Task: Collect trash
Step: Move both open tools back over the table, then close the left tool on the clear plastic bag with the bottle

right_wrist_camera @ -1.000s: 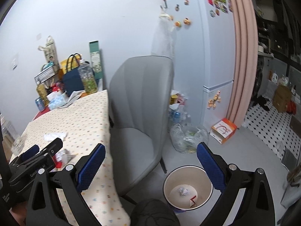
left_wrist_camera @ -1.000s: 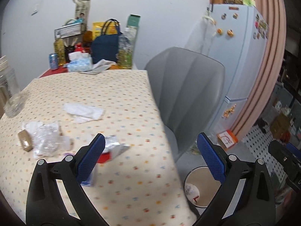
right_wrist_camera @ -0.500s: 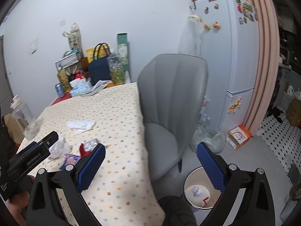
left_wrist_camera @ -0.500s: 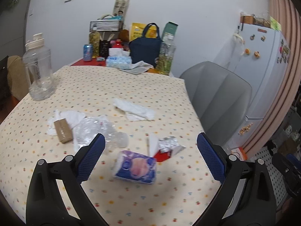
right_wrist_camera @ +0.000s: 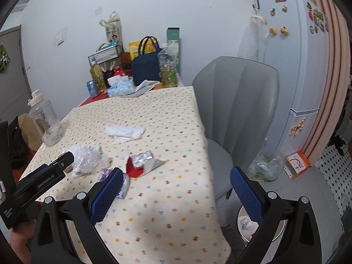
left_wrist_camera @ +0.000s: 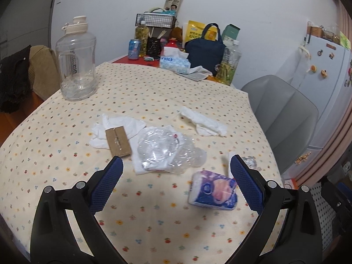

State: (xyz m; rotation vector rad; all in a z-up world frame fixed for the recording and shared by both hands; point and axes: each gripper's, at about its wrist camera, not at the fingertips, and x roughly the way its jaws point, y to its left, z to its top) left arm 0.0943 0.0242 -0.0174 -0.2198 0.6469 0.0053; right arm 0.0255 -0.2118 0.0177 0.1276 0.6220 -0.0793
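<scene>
Your tabletop [left_wrist_camera: 154,96], under a cream cloth with small flower prints, fills most of both views, with the grey chair [right_wrist_camera: 237,101] at its 3 o'clock edge and the white fridge [right_wrist_camera: 294,70] beyond. On the floor by the chair's foot sits the trash bin [right_wrist_camera: 283,226], partly hidden behind your right jaws, with a crumpled scrap inside it.

You hold your left gripper [left_wrist_camera: 176,182] low over the near edge of the tabletop, pointing toward 12 o'clock, jaws spread wide and empty. Your right gripper [right_wrist_camera: 176,194] hangs above the tabletop's 3 o'clock corner, tilted down, jaws equally wide with nothing between them.

The trash lies in a loose cluster mid-tabletop. The clear plastic jug [left_wrist_camera: 76,61] stands upright at 10 o'clock. Crumpled clear plastic wrap [left_wrist_camera: 167,149] sits just ahead of your left jaws, touching a white tissue [left_wrist_camera: 123,123] that carries a brown cardboard piece [left_wrist_camera: 117,140]. A second white tissue [left_wrist_camera: 204,122] lies apart at 1 o'clock. The purple tissue pack [left_wrist_camera: 212,190] rests just inside your left gripper's right jaw. A red and silver wrapper [right_wrist_camera: 143,162] lies ahead of your right gripper.
</scene>
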